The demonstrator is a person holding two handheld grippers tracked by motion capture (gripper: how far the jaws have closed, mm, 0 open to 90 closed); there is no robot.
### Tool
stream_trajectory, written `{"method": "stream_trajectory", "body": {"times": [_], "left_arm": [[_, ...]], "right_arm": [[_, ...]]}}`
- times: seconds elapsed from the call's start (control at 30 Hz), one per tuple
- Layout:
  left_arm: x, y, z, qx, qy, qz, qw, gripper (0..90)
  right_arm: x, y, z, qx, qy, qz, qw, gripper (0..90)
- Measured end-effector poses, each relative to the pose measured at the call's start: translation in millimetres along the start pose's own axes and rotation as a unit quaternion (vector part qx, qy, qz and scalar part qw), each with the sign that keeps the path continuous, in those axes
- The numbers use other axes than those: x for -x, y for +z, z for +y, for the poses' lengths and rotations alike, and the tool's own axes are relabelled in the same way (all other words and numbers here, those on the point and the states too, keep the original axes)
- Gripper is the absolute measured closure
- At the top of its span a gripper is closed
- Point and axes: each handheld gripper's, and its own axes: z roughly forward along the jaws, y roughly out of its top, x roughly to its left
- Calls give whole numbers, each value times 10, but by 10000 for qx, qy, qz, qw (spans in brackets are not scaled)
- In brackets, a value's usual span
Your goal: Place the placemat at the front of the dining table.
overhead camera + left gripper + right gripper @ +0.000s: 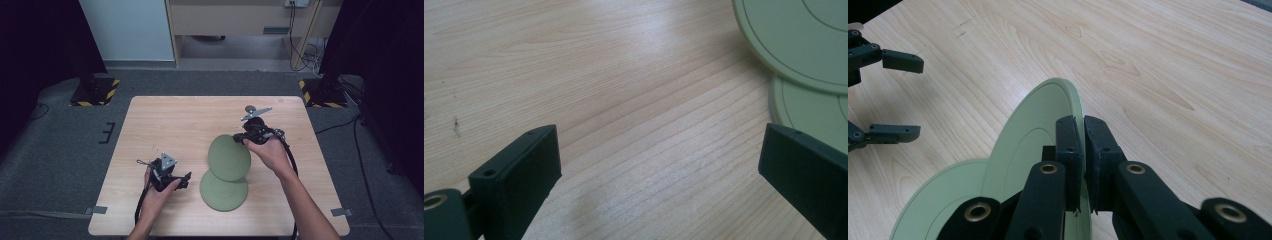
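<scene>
From high above the near edge we look forward and down on the whole wooden table (165, 120), while our two gripper cameras sit very close to it, both seeing the green plates (804, 40) toward three o'clock.
</scene>
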Motion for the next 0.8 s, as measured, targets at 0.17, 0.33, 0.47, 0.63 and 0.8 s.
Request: {"method": "stream_trajectory", "body": {"times": [0.17, 0.33, 0.47, 0.63, 0.8], "left_arm": [[-27, -13, -4, 10, -8, 33, 10000, 27], [-54, -24, -7, 11, -26, 47, 10000, 27], [-70, -37, -6, 30, -47, 57, 10000, 27], [-79, -38, -6, 31, -55, 51, 10000, 27], [-73, -35, -15, 2, -24, 39, 10000, 27]], "right_arm": [[2, -20, 38, 10, 25, -18, 10000, 861], [7, -62, 92, 146, 55, -22, 9999, 862], [22, -111, 154, 245, 108, -47, 9996, 862], [54, -142, 222, 291, 142, -121, 9994, 863], [96, -135, 266, 381, 225, -237, 9987, 863]]}}
